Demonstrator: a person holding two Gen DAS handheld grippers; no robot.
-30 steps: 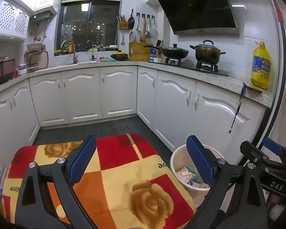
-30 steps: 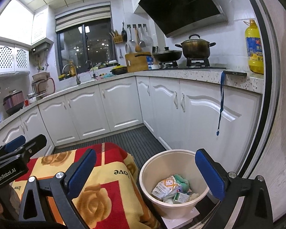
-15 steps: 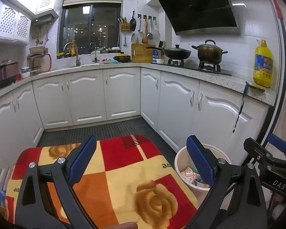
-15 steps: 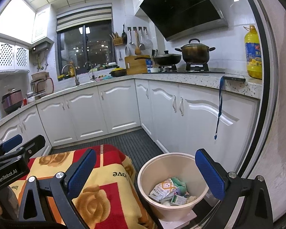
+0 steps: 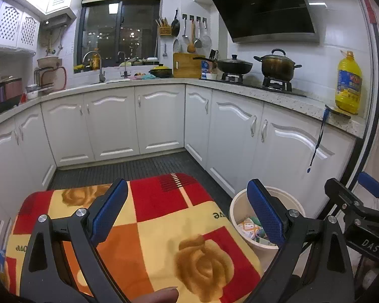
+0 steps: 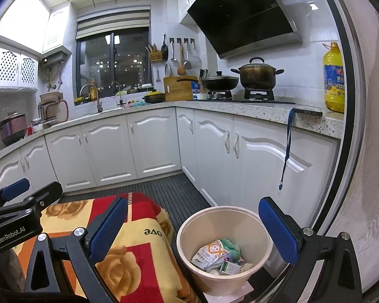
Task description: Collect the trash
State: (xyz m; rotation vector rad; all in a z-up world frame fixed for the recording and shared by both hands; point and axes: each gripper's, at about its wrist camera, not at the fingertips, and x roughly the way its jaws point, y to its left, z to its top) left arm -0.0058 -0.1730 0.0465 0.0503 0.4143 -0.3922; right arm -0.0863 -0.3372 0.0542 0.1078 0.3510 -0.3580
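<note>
Bin sits low and right of centre in the right view, already holding wrappers and scraps, so some trash looks collected. Both tongs, left and right, gape wide and hold nothing. I see no loose trash on the blanket or floor, so there's maybe little left.

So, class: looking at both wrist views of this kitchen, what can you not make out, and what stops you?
- Bin contents: left wrist view, the left gripper's right finger covers much of it.
- Bin base: right wrist view, cut off near the bottom edge.
- Wrappers in the bin: print too small to read.
- What lies under the blanket: covered in both views.
- Oil bottle: right wrist view, partly behind the dark door frame.
</note>
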